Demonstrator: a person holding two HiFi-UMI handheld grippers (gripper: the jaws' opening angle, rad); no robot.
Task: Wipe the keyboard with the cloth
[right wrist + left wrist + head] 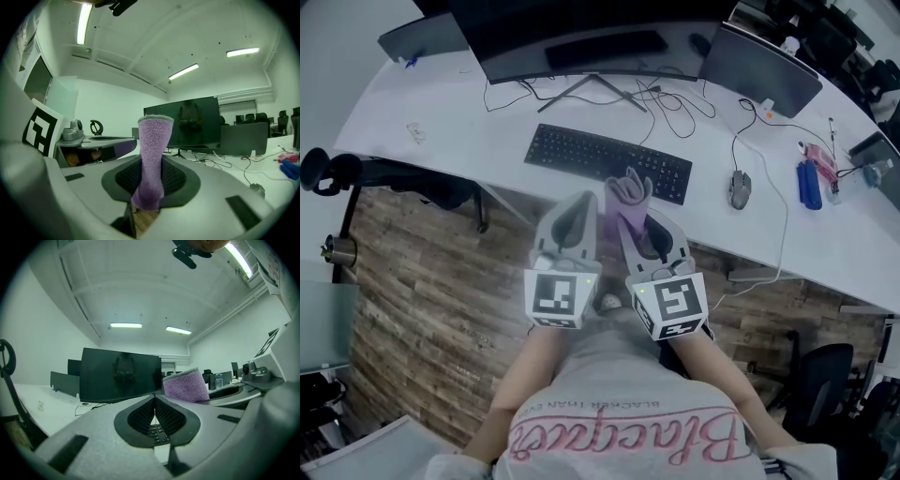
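Observation:
A black keyboard (607, 161) lies on the white desk (441, 103) in front of the monitor. My right gripper (630, 208) is shut on a purple cloth (152, 159), which sticks up from between its jaws and shows in the head view as the cloth (628, 192) just short of the keyboard's near edge. My left gripper (581, 211) hangs beside it, shut with nothing held. In the left gripper view the jaws meet, a few keyboard keys (158, 433) show below them, and the cloth (185, 386) stands to the right.
A dark monitor (581, 28) on a stand is behind the keyboard. A mouse (740, 188) with its cable lies to the right, with blue items (809, 184) beyond. Cables cross the desk. Wood floor (422, 309) lies below the desk edge, with chairs at both sides.

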